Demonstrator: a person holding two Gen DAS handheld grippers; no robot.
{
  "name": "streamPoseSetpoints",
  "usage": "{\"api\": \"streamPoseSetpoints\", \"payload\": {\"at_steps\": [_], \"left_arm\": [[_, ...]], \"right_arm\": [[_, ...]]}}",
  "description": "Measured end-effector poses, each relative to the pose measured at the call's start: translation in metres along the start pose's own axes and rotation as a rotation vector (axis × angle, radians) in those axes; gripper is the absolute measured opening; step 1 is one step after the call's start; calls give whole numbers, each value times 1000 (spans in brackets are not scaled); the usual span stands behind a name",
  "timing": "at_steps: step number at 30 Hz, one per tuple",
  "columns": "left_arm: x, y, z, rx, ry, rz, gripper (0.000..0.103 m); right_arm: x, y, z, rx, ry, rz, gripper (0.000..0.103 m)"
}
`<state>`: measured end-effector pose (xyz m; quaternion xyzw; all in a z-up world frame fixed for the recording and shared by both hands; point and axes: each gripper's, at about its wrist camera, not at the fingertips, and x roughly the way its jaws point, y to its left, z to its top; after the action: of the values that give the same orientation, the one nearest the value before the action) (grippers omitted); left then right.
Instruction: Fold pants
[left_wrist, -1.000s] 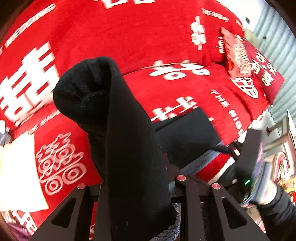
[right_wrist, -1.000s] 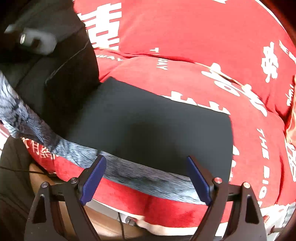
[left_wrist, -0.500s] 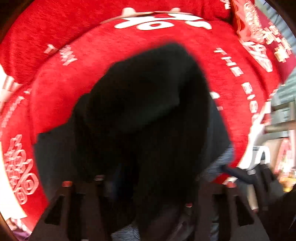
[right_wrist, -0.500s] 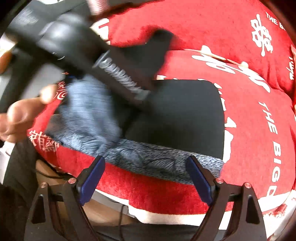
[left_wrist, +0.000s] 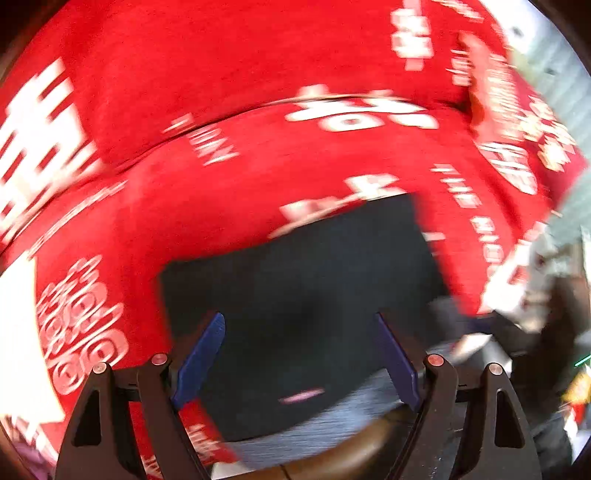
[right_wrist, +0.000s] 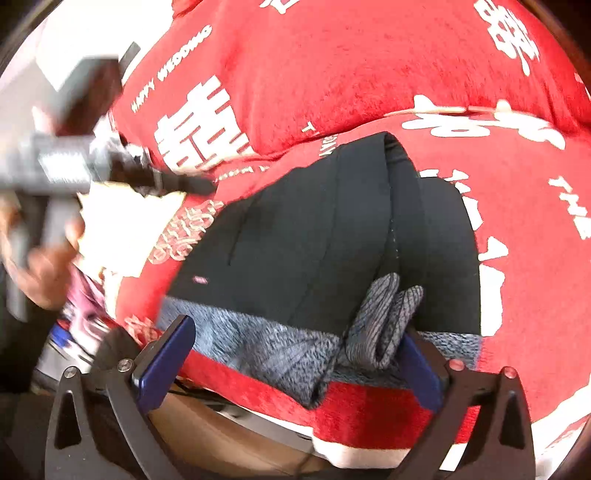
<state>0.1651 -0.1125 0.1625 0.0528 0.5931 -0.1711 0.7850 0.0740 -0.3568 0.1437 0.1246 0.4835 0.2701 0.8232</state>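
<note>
Left wrist view is showing the left gripper (left_wrist: 295, 354) pointing down over the dark pants (left_wrist: 295, 295), which are lying flat on the red cover (left_wrist: 258, 74) of what looks like a sofa seat. Its jaws are opening, and no cloth is sitting between the blue pads (left_wrist: 201, 360); they are only hanging above the fabric. To the right in this view the picture is smearing a lot, so the grey shapes at the seat edge are hard to name.

Right wrist view is giving the clearer look. At its far left a hand (right_wrist: 48, 266) is holding the other tool, blurred. In the middle the pants are lying as a folded stack, with one layer placed over another and a long edge running up the centre. The grey knit waistband (right_wrist: 280, 343) is facing the front edge of the seat, and a small grey loop of it is standing up near the right pad. The right gripper (right_wrist: 295, 354) is hovering just before this band; its jaws are opening too, very wide, and are gripping nothing.

I am judging that at least one fold is already laid and both tools are letting go. Whether another fold is coming, or only smoothing, I cannot say. The stack's far end is curling up a little and is looking untidy. How many layers are lying underneath is hidden, and the front of the seat is cutting off below.
</note>
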Motion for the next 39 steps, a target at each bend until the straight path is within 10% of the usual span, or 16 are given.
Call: {"api": "streamPoseSetpoints", "payload": {"at_steps": [5,7,14,23,30,35,37,39], "left_arm": [[34,63,-38,-217,16,107,83],[36,82,-50,-320,-3,32,83],[33,113,-78,-499,-76,56,83],[41,67,-72,-353,-73,124,83],[35,59,-62,-302,-85,179,83],[42,57,-58,-316,-68,179,83],[43,54,-59,-303,-75,200,83],[42,54,-61,-306,-72,205,83]], "right_arm": [[16,-10,6,85,8,-48,98],[33,-3,7,39,88,-98,64],[19,6,22,38,93,-169,24],[15,-44,18,208,89,-238,28],[-20,-36,30,164,-23,-361,83],[-27,-27,62,83,-107,-410,84],[-8,-28,74,49,-40,-413,71],[21,-30,80,30,68,-411,21]]}}
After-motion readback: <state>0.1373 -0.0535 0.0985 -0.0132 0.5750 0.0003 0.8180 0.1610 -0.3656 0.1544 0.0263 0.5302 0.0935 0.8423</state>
